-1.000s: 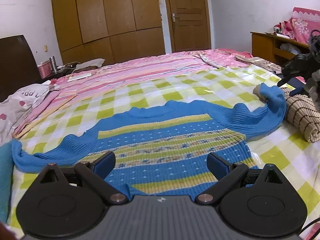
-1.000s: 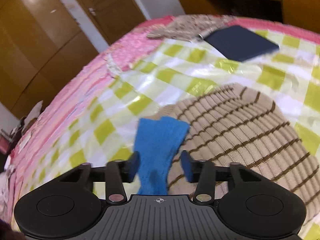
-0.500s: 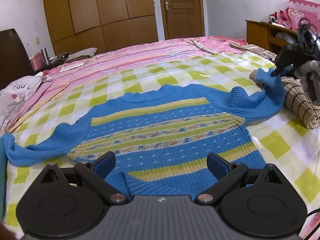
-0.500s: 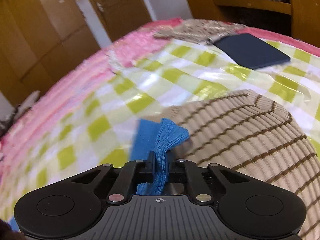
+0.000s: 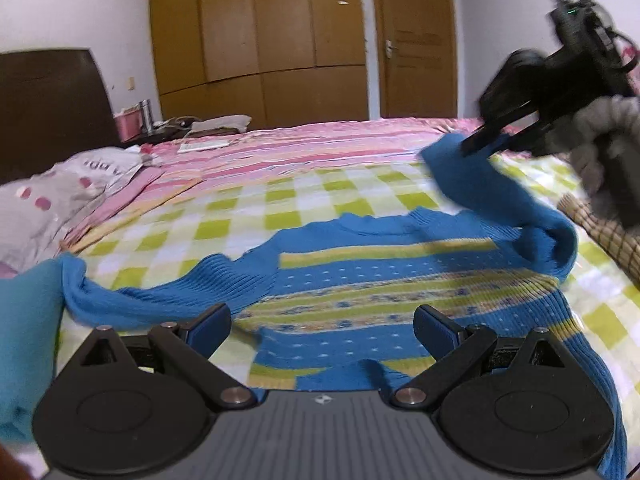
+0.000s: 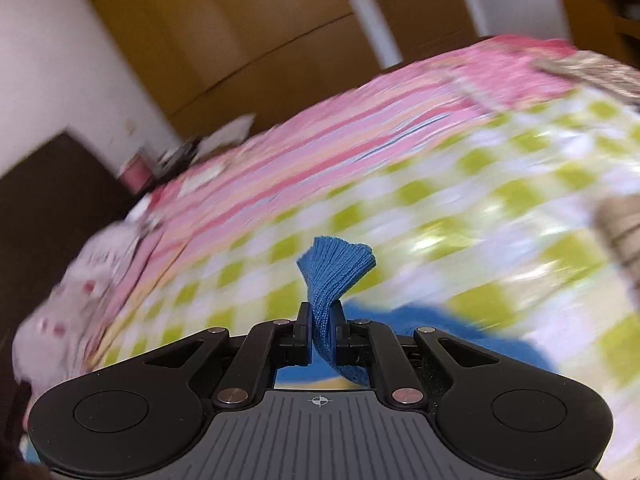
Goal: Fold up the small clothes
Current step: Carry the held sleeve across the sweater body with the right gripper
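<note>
Claw, left wrist view: left claw (image 5: pixel 322 326) is held apart over the blue striped knitted sweater (image 5: pixel 400 292), spread on the green-checked bed (image 5: pixel 248 208).
Claw, right wrist view: right claw (image 6: pixel 323 330) is clamped on the ribbed blue sleeve cuff (image 6: pixel 336 264).
Advice: sleeve should be laid flat across the chest.

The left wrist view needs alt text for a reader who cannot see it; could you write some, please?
A blue striped sweater lies on a checked bedspread while the right tool lifts one sleeve. The open left tool hovers above its hem.

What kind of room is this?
Most likely a bedroom. A wide bed with a green-checked sheet, a spotted grey pillow and tall wooden wardrobes show it.
</note>
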Tool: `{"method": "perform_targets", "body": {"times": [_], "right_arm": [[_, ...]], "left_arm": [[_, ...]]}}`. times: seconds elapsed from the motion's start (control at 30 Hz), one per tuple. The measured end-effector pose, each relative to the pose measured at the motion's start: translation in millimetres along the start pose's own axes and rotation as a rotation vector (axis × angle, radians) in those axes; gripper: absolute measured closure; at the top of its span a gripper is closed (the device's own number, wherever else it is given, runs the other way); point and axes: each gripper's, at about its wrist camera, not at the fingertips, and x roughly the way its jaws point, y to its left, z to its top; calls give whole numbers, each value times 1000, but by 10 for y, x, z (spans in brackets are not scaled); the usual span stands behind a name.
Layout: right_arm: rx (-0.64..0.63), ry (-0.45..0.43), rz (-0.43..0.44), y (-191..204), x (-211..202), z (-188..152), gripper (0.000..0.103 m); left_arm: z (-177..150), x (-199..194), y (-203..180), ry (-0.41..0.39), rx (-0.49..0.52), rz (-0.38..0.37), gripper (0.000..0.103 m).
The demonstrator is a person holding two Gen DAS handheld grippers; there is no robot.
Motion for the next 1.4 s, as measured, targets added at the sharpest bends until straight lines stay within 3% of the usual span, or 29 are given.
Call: {"method": "perform_targets", "body": {"times": [0.2,0.37,0.57,0.73,0.87,1.0,1.2,1.3,1.4], "right_arm": [[-110,148,54,711,579,-549,95],[-199,230,54,1011,833,-974,94],[-264,297,54,1118,992,-1152,89],[-291,299,137,1117,890,-1197,79],[-277,265,174,1038,730,-1148,78],[-285,184,100,826,521,-1028,78],[-219,63,-149,85,198,-833,78],[-175,72,-282,-286,164,-852,77],[-131,81,-315,-564,141,-887,84]], "left_arm": [[-100,25,237,-20,16,26,0],[-110,76,408,-5,-19,17,0],[-131,95,486,-2,-30,26,0],[-142,123,499,5,-37,30,0],[-164,169,476,17,-27,33,0],[-171,180,470,15,-21,32,0],[-200,202,463,15,-20,33,0],[-221,230,445,28,-16,36,0],[-241,252,416,35,-8,40,0]]}}
